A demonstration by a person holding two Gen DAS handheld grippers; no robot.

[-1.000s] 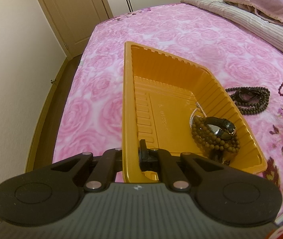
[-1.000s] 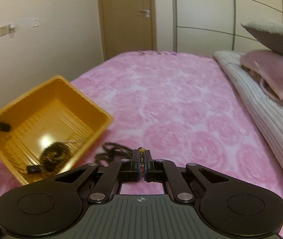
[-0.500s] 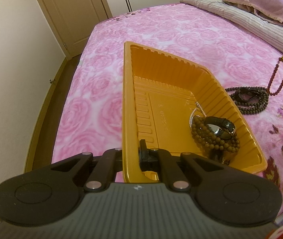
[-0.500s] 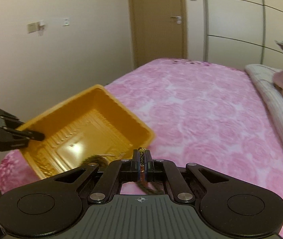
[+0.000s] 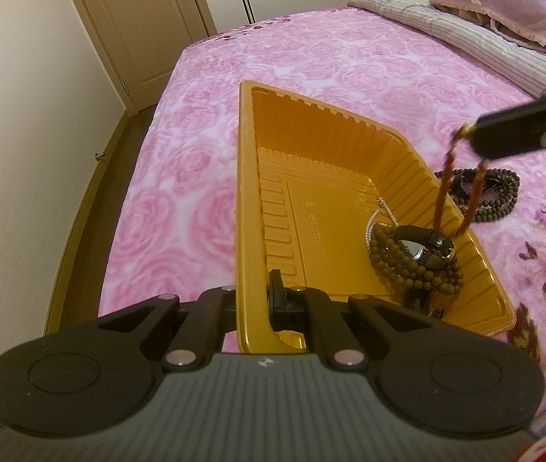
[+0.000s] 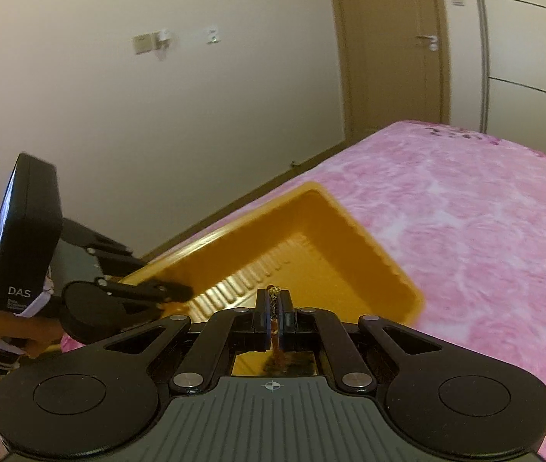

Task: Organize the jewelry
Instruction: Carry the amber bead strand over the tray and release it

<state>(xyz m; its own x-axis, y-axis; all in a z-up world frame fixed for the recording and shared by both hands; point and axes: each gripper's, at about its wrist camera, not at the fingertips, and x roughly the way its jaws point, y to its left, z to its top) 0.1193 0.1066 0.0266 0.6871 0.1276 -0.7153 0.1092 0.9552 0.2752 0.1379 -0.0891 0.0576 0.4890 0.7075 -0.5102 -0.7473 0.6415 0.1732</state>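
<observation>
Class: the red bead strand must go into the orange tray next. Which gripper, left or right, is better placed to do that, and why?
Right. The right gripper is shut on the red bead strand, which hangs over the orange tray. The left gripper is shut on the tray's rim.

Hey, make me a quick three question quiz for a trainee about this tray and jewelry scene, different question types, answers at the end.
1. True or false: the left gripper is clamped on the tray wall.
2. What hangs from the right gripper? A) watch B) red bead string C) pearl chain
3. Fill in: the dark bead necklace lies on the ____, outside the tray.

Key: 1 true. 2 B, the red bead string. 3 bed. The watch and pearl chain sit in the tray.
</observation>
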